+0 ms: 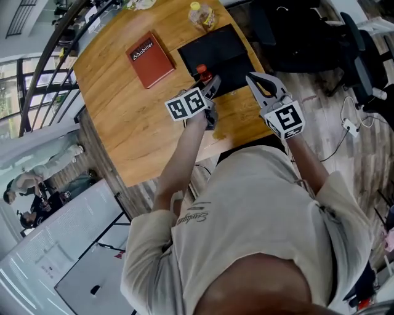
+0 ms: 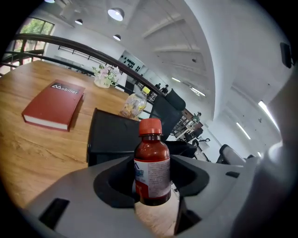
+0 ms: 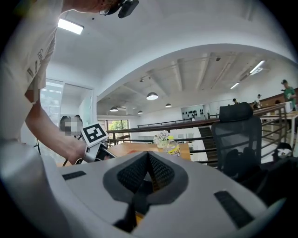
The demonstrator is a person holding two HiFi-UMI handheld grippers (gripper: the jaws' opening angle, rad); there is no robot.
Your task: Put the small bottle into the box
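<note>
The small brown bottle (image 2: 152, 167) with a red cap (image 1: 201, 71) stands upright between the jaws of my left gripper (image 2: 151, 188), which is shut on its labelled body. In the head view my left gripper (image 1: 209, 85) holds it at the near edge of the black box (image 1: 215, 52) on the wooden table (image 1: 123, 117). In the left gripper view the black box (image 2: 114, 135) sits just behind the bottle. My right gripper (image 1: 263, 86) hovers to the right of the box near the table's edge. In its own view, my right gripper (image 3: 149, 160) is shut, pads touching, holding nothing.
A red book (image 1: 149, 59) lies left of the box, also the red book (image 2: 55, 104). A clear bag with a yellow-capped bottle (image 1: 202, 16) sits behind the box. Black office chairs (image 1: 295, 31) stand to the right of the table. A railing (image 1: 43, 67) runs along the left.
</note>
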